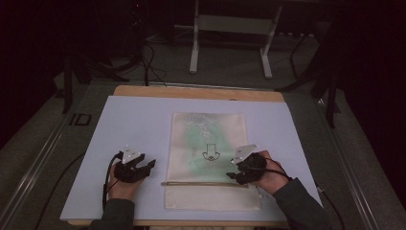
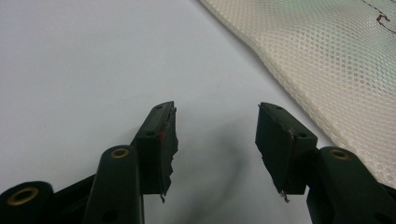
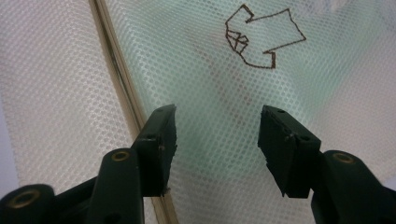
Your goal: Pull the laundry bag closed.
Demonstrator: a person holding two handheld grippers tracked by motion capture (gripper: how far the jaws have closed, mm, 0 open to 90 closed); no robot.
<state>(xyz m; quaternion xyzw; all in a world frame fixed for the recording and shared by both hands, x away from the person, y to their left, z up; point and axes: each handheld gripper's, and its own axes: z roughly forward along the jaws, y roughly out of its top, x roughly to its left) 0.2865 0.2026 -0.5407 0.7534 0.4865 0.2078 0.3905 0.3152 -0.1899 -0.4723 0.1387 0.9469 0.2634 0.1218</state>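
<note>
A pale lavender-white mat (image 1: pixel 134 124) covers a wooden tabletop (image 1: pixel 198 92) in a dim room, with a white metal stand (image 1: pixel 230 28) on the grey floor behind. In the middle of the mat lies a cream mesh laundry bag (image 1: pixel 210 143) — fine honeycomb weave, a tan zipper (image 1: pixel 206 183) across its near end, something green showing through. The left gripper (image 1: pixel 147 165) rests on bare mat just beside the bag, jaws wide apart, holding nothing. The right gripper (image 1: pixel 232 173) hangs over the bag's right side by the zipper — jaws equally spread, empty.

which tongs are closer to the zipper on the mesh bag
Right. The right tongs hover over the mesh bag beside its zipper; the left tongs sit off the bag's edge.
</note>
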